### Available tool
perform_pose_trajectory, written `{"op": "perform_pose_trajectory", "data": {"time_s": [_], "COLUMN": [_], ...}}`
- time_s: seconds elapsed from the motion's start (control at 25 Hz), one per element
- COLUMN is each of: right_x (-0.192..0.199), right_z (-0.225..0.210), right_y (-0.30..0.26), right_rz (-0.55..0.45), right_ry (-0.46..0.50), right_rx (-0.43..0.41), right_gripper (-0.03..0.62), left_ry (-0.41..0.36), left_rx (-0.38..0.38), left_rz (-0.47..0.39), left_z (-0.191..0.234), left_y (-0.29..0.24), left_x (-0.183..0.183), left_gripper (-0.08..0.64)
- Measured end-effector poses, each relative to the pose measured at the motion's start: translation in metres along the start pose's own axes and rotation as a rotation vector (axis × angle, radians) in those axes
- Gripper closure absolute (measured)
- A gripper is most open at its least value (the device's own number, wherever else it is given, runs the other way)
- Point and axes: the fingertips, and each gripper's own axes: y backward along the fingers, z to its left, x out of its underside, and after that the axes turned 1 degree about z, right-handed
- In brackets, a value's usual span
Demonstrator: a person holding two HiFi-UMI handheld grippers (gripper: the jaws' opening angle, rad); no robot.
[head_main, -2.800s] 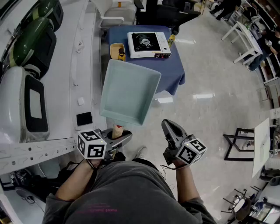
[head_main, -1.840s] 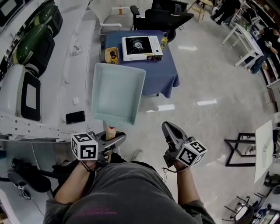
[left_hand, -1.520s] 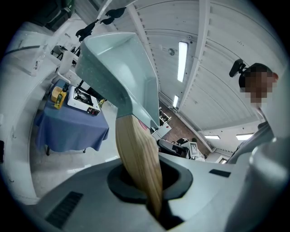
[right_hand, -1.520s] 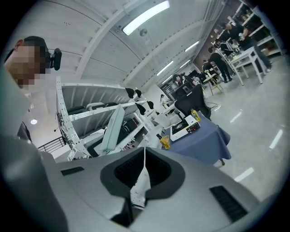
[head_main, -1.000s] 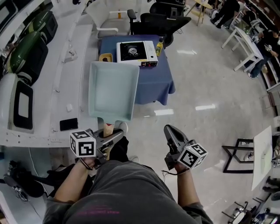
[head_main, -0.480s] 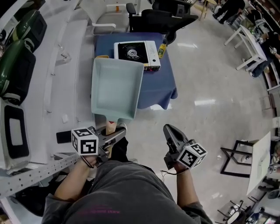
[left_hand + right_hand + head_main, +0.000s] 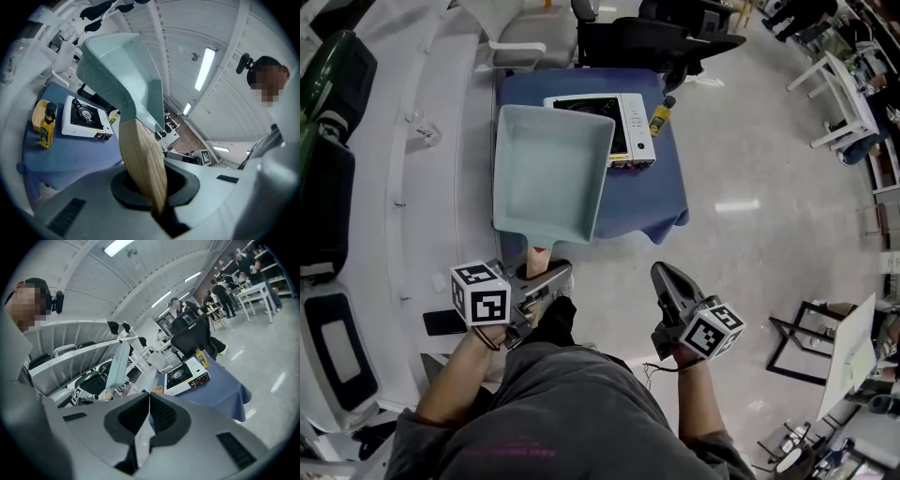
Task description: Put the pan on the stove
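A square pale-green pan with a wooden handle is held up in the air, and my left gripper is shut on that handle. In the head view the pan covers the left part of the white portable stove, which sits on a blue-clothed table. The left gripper view shows the handle clamped between the jaws, the pan tilted above, and the stove beyond. My right gripper is shut and empty, to the right of the pan; its own view shows the stove.
A yellow bottle stands at the stove's right end. A black office chair is behind the table. A long white counter runs along the left, with a phone on it. Shiny floor lies to the right.
The table and stove have come closer. The pan, held throughout, now overlaps the stove's left side in the head view. The right gripper keeps its place.
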Motion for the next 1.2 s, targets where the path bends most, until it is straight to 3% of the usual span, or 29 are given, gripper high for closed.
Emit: {"op": "perform_pose_trajectory", "data": {"time_s": [0.56, 1.2], "right_x": [-0.061, -0.117], "right_z": [0.001, -0.025], "right_y": [-0.1, -0.151], "right_rz": [0.048, 0.06], "right_ry": [-0.006, 0.016], "right_rx": [-0.031, -0.07], "right_gripper": [0.589, 0.589], "left_ry": [0.025, 0.101], "left_rx": [-0.028, -0.081], "left_rz": [-0.013, -0.016], "left_z": [0.055, 0.09], "left_y": [0.003, -0.021], "left_x": [-0.092, -0.123], "left_gripper": [0.535, 0.534]}}
